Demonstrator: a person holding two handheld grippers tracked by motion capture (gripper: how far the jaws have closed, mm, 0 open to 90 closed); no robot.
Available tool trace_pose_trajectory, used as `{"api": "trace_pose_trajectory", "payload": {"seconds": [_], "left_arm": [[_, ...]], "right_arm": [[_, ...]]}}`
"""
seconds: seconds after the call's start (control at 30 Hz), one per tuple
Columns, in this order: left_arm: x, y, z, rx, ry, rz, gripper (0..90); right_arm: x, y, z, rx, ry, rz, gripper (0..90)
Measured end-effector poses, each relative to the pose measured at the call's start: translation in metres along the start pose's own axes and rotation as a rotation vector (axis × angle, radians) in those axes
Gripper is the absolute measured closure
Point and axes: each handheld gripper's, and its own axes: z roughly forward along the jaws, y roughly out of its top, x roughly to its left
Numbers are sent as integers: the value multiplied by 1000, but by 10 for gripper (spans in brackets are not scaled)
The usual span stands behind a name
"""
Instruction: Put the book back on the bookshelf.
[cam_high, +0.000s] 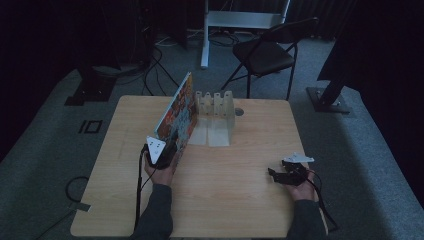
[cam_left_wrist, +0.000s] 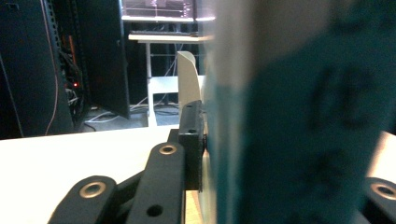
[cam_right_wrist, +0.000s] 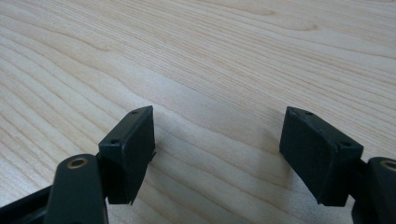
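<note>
The table (cam_high: 240, 200) carries a white rack (cam_high: 215, 107) near its far edge. The book (cam_high: 176, 112) stands tilted just left of the rack, lower corner clamped in my left gripper (cam_high: 167, 150). My right gripper (cam_high: 280, 175) rests near the right edge, jaws apart, empty.

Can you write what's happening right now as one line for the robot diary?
left gripper: around book, on edge by white rack | right gripper: open, nothing between jaws, over table
</note>
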Motion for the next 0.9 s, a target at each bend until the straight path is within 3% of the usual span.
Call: {"api": "trace_pose_trajectory", "payload": {"seconds": [0.37, 0.63, 0.9], "left_arm": [[0, 1, -1, -3, -27, -5, 554], [4, 1, -2, 13, -34, -20, 500], [4, 1, -3, 35, -51, -9, 474]], "right_arm": [[0, 0, 0, 0, 0, 0, 260], [0, 0, 0, 0, 0, -1, 260], [0, 0, 0, 1, 1, -1, 260]]}}
